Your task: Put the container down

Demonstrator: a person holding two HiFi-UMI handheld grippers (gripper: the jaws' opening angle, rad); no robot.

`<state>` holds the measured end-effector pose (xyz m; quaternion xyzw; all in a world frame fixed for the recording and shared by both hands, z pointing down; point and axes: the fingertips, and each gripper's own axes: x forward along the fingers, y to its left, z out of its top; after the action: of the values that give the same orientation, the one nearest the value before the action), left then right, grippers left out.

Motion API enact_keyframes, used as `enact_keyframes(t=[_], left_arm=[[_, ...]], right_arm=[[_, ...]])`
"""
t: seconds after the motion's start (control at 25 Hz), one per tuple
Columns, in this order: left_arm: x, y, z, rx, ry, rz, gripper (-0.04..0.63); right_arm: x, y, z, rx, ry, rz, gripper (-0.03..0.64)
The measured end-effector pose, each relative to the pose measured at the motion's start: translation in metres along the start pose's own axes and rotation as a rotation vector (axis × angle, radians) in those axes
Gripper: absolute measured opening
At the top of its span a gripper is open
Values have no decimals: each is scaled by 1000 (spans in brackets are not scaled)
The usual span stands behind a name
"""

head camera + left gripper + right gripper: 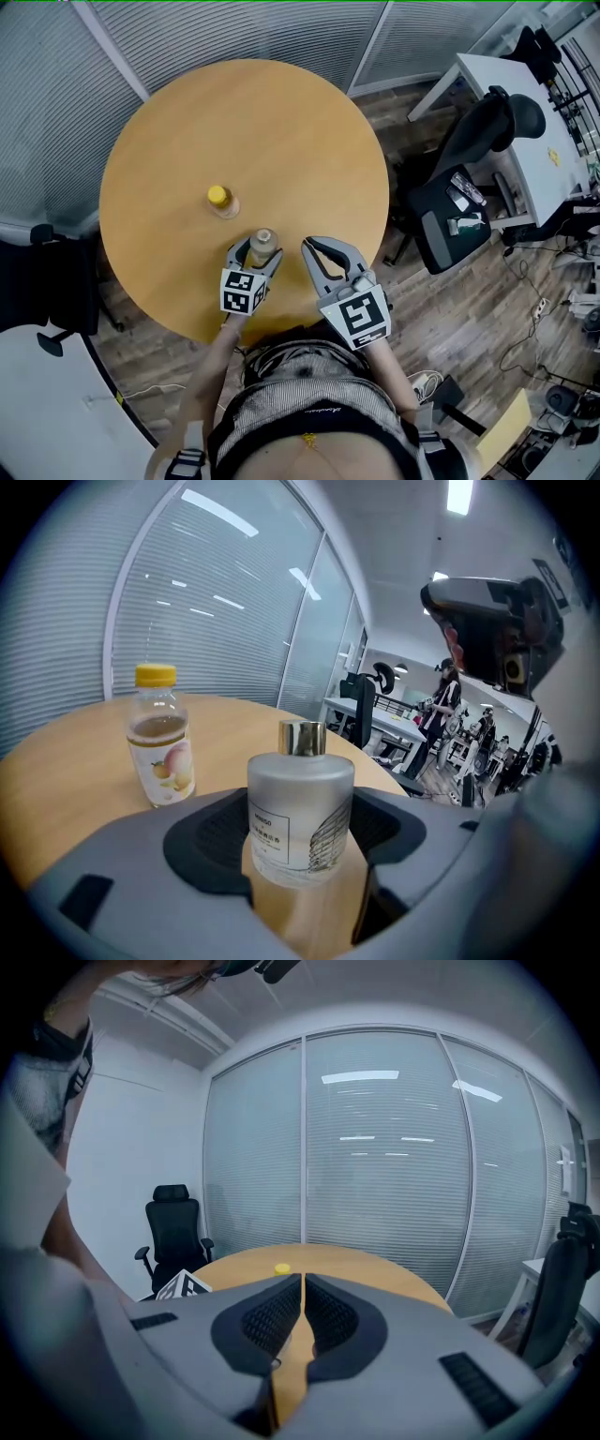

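While the left gripper (255, 253) is closed on the container (262, 246) – a frosted bottle with a gold cap, upright between the dark pads – the right gripper (302, 1288) holds nothing, its jaws pressed almost together with only a thin slit between them. Both grippers are over the near edge of a round wooden surface (281, 122), side by side but apart. Whether the container's base touches the surface cannot be told. Farther in on the surface, just beyond the container and a little to its left, a small juice bottle (221, 200) with a yellow cap stands upright. A black office chair (469, 178) is off to the right, on the wood floor.
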<state>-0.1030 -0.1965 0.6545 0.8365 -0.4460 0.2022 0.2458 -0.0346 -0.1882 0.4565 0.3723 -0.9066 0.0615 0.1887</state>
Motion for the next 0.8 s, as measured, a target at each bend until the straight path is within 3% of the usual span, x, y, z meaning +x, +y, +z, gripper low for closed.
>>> enact_keyframes(t=[0.16,0.8], left_arm=[[5,4,-10,-14,20,9,339],[24,-1,-33,32,101,3,339]], right_arm=[[-1,1,0,55,4,-9,23],[0,5,-5,49,28,9,23]])
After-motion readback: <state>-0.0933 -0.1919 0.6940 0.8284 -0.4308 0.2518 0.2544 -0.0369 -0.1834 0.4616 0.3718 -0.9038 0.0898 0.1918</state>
